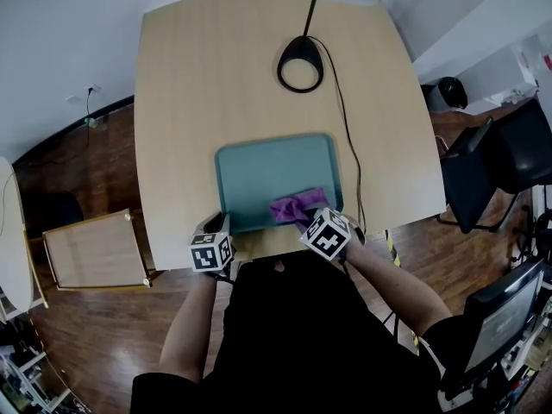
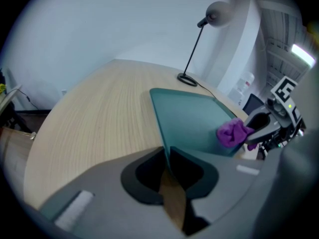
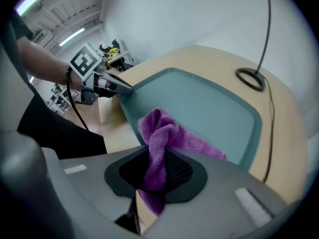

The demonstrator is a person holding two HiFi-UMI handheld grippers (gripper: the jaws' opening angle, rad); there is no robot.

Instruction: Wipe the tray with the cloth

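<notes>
While the left gripper (image 2: 167, 156) pinches the teal tray (image 2: 192, 118) by its rim, the right gripper (image 3: 158, 166) clamps the purple cloth (image 3: 162, 133), bunched just ahead (pinched part hidden).

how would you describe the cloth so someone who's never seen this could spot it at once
Find the light wooden table, then the teal tray at its near edge. The cloth lies bunched at the tray's near right, pinched by the right gripper; it is the only purple, soft thing there.
</notes>
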